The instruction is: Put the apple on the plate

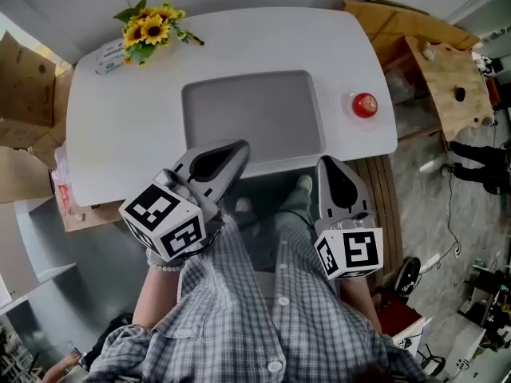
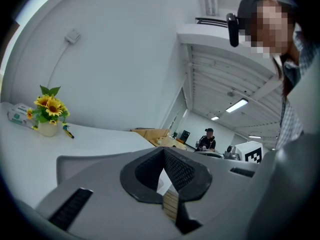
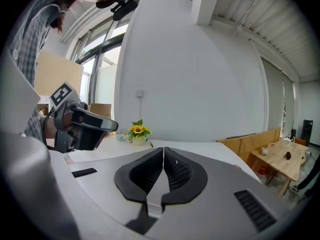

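A red apple (image 1: 365, 104) sits on the white table (image 1: 120, 134) near its right edge. Left of it lies the grey rectangular plate (image 1: 254, 114), with nothing on it. My left gripper (image 1: 239, 147) hangs at the table's near edge, its tips over the plate's front left corner. Its jaws are shut and hold nothing (image 2: 163, 150). My right gripper (image 1: 330, 163) is just in front of the table's near edge, below and left of the apple. It is shut and holds nothing as well (image 3: 163, 150). The right gripper view also shows the left gripper (image 3: 80, 124) at its left.
A small pot of sunflowers (image 1: 148, 26) and a wrapped pack (image 1: 108, 56) stand at the table's far left corner. Cardboard boxes (image 1: 24, 94) lie left of the table, and wooden furniture (image 1: 447, 78) stands to the right. A person (image 2: 207, 138) sits far off.
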Motion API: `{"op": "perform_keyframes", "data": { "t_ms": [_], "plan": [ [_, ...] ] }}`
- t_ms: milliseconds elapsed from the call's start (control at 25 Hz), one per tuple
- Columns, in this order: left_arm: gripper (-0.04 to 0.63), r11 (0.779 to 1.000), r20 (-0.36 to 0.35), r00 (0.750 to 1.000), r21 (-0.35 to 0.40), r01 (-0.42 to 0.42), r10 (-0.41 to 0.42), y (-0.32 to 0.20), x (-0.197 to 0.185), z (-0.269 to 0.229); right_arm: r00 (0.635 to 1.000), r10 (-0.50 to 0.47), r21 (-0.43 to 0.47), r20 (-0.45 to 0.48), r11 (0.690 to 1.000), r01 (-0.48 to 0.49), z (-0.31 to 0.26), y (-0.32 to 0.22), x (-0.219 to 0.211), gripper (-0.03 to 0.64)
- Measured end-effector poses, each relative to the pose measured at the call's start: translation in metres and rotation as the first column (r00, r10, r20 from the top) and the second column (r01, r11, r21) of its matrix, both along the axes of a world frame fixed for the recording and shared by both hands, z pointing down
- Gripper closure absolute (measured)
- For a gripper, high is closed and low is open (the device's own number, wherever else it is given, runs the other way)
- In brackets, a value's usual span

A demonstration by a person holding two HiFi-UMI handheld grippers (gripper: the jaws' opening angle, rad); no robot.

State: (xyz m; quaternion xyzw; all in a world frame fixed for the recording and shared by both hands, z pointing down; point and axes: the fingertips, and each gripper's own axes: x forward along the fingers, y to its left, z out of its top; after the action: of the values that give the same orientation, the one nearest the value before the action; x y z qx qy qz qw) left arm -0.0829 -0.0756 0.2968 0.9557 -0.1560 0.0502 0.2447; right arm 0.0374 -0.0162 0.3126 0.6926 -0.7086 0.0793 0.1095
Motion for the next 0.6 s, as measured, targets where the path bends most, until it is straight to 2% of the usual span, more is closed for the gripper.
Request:
{"op": "perform_keyframes", "data": {
  "t_ms": [280, 600],
  "plan": [
    [0.585, 1.000, 0.029, 1.000, 0.000, 0.008, -0.008, -0.004, 0.031, 0.003, 0.998, -0.048, -0.001, 0.040, 0.999, 0.048, 0.012, -0.023, 0.019, 0.594],
    [0.584, 0.999, 0.054, 0.998, -0.025, 0.028, -0.027, -0.023, 0.081, 0.010, 0.994, -0.099, -0.041, 0.049, 0.994, 0.101, 0.020, -0.056, 0.066, 0.594]
  ]
}}
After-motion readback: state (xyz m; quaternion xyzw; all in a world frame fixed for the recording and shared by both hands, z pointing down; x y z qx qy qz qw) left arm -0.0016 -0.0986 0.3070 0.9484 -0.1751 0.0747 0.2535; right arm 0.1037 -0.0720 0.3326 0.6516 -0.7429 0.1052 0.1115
